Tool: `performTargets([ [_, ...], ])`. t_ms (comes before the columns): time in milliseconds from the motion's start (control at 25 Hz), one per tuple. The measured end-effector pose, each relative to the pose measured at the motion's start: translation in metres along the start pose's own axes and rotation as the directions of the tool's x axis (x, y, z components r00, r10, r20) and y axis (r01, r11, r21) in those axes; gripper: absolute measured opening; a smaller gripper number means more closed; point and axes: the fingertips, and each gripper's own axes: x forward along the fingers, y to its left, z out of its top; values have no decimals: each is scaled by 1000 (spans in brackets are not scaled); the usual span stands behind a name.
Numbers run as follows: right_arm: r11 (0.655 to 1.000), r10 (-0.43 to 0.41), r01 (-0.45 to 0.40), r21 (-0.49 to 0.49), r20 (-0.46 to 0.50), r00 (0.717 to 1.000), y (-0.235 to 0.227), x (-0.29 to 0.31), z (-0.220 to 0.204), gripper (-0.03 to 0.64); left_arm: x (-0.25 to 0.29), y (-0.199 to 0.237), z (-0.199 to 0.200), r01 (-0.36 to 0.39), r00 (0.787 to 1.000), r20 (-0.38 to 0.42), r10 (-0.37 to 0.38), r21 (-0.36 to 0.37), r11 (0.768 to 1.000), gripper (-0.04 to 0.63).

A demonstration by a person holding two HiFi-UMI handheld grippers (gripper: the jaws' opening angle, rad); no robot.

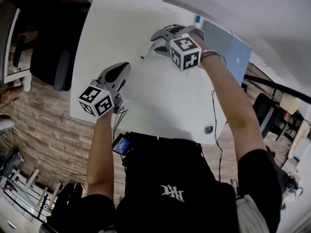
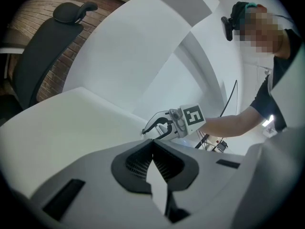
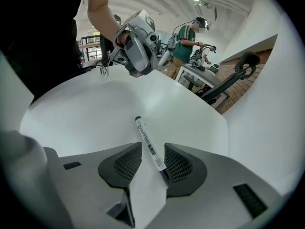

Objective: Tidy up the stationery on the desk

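Note:
A white marker pen (image 1: 145,53) with a dark tip lies on the white desk (image 1: 160,101) towards its far side. My right gripper (image 1: 154,45) points steeply down over it, jaws open. In the right gripper view the pen (image 3: 145,135) runs away from me with its near end between the two pads (image 3: 129,162), neither visibly pressing on it. My left gripper (image 1: 125,68) hovers over the desk's near left part, shut and empty. In the left gripper view its closed tips (image 2: 153,143) point towards the right gripper (image 2: 167,124).
A flat blue-grey pad (image 1: 227,45) lies at the desk's far right corner, with a small blue item (image 1: 197,19) beside it. A cable hole (image 1: 209,128) sits near the front right edge. A dark office chair (image 1: 54,64) stands left of the desk.

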Motion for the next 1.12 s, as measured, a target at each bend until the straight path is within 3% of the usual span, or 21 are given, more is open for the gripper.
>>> performTargets([
  [400,995,59,-62,-72,-34,998,2,10,-2,150,3,0,-5,-3,1000,1,3,-8,1000,3],
  [800,990,108,-112,-83,-56,993,5,14,-5,117,2,3,-4,-6,1000,8,6,-17,1000,3],
  [1120,994,87,-89,-64,-35,996,2,8,-1,87,7,1,-2,6,1000,1,-6,-10,1000,3],
])
